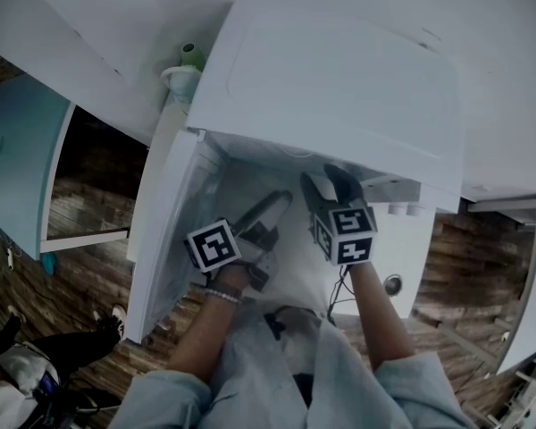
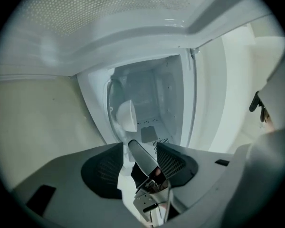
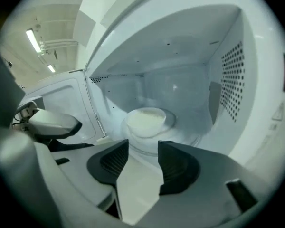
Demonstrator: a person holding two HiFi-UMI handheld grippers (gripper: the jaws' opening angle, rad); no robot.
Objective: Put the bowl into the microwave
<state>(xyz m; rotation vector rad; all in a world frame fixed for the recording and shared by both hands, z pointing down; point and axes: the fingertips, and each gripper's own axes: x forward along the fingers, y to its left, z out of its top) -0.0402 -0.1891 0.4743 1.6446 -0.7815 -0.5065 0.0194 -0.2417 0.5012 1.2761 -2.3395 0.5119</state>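
Note:
A white bowl (image 3: 145, 120) sits upright on the round turntable inside the open white microwave (image 1: 339, 88); the left gripper view also shows the bowl (image 2: 127, 115), rolled sideways. My right gripper (image 3: 143, 148) is at the cavity's mouth, short of the bowl, open with nothing between its pads; the head view has this right gripper (image 1: 329, 184) under the microwave's front edge. My left gripper (image 2: 138, 151) stands open beside the swung-out door (image 1: 165, 239). A grey bar (image 2: 143, 158) with a metal bracket lies between its jaws; I cannot tell what it is.
The door hangs open to the left of the cavity. The perforated side wall (image 3: 232, 80) bounds the cavity on the right. A green-and-white item (image 1: 189, 61) stands behind the microwave. Two knobs (image 1: 402, 209) sit on its front. Wooden floor lies below.

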